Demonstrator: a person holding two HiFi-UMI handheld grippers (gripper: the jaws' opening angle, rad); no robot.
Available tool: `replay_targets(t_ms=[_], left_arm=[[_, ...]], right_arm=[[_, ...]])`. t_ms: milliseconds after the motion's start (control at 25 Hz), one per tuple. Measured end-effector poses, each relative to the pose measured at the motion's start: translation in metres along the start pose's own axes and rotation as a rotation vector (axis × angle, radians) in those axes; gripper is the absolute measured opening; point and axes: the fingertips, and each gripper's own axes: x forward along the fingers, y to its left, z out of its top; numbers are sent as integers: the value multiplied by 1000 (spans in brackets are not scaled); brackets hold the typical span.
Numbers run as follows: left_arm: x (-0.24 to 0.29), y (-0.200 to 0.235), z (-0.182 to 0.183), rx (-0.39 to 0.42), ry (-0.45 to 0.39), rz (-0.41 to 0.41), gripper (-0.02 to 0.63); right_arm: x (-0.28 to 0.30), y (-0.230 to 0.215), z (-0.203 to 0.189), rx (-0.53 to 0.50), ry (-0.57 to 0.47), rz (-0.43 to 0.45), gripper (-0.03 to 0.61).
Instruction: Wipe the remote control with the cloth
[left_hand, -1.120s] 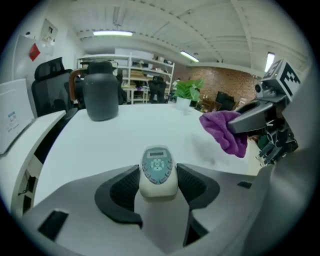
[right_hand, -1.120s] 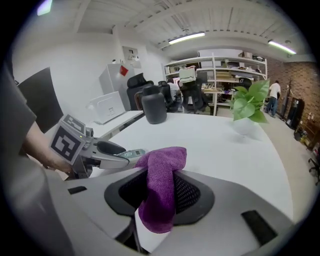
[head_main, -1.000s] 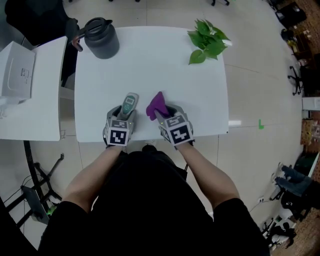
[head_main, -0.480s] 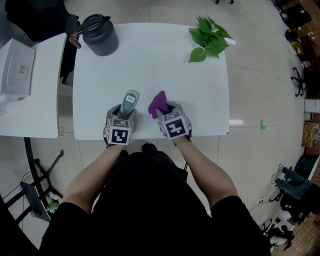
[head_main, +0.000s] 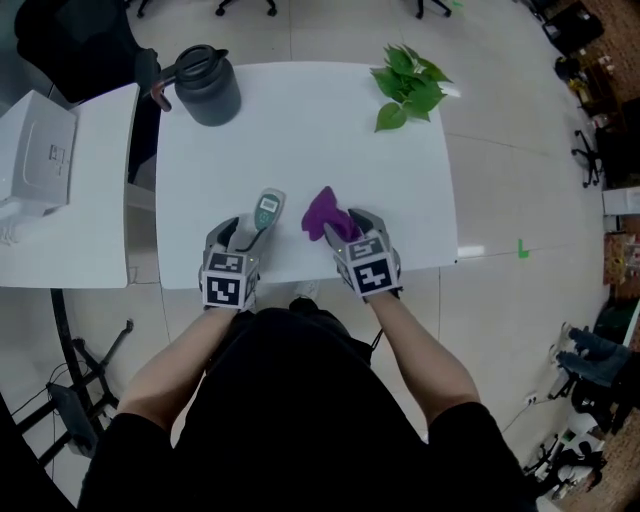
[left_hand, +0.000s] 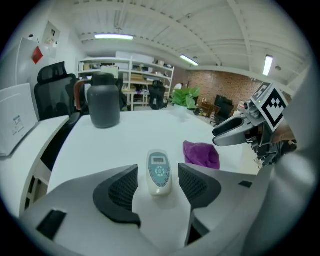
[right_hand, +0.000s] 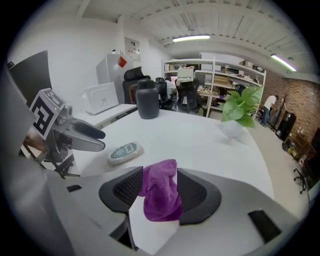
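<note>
Lower centre: the right hand-held gripper is opening its jaws round the limp cloth, likely best pinched mid-bunch; the left hand-held gripper gapes astride the rigid, probably slick remote control.

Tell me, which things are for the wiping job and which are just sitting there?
For the job:
remote control
purple cloth

Just lying about:
dark jug
green plant
white box

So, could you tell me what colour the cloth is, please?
Purple; the cloth shows best in the right gripper view.
</note>
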Motion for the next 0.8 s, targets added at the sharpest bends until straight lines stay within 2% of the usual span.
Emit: replay_targets(t_ms=[160, 280, 440, 600, 800], left_arm=[[-33, -10, 25, 77, -75, -108, 245], [-54, -18, 37, 169, -118, -191, 194], [-80, -33, 49, 274, -161, -301, 92], [-98, -42, 52, 334, -196, -345, 10], [-109, -61, 55, 358, -226, -353, 3]], right_arm=[[-28, 27, 19, 49, -91, -2, 211], [-46, 56, 34, 86, -146, -25, 139], [-60, 83, 43, 119, -194, -77, 80], [-77, 102, 50, 149, -232, -107, 45], [-94, 102, 47, 157, -275, -106, 17]])
